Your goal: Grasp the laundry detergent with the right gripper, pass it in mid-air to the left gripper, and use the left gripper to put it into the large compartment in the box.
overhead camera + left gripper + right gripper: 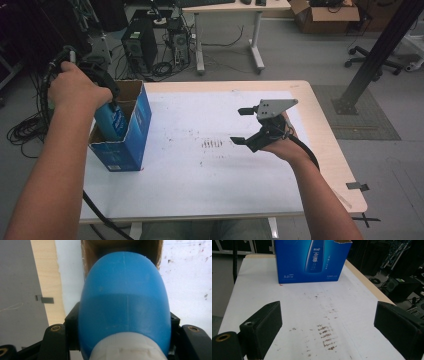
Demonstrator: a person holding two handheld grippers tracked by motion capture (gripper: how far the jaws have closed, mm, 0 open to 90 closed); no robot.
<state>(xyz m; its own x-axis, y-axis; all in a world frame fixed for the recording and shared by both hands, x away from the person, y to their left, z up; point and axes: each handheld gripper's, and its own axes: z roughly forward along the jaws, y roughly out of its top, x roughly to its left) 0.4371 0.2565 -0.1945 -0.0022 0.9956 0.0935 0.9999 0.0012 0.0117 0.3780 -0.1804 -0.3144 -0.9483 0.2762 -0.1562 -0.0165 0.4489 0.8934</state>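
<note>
High view: left gripper (102, 82) is seen at about 9 o'clock on the table, clamped on a blue bottle (111, 120) whose lower body is already sunk into the open top of a blue carton (131, 134) standing near the table's left edge. Left gripper view: the bottle (125, 302) is held between the black jaws just above its white cap (127, 347), base pointing away into the brown cardboard mouth of the carton (86, 255). The right gripper (252, 126) is held idle at about 3 o'clock over the white sheet (200, 175), jaws spread wide with nothing between them; in the right gripper view the printed face of the carton (312, 262) is seen at 12 o'clock beyond a patch of brown smudges (325, 336). Step in hand is judged to be lowering the bottle into the carton. For a clean insertion, the bottle is best kept upright and centred in the opening, so that its shoulder is not caught on the torn flap or the near wall. The grip should be kept firm until the base is felt to rest on the carton floor, and only then released. The carton is light and unbraced; a sideways push could tip or slide it, so descent should be straight and slow. Steadying with the free gripper could be considered.
</note>
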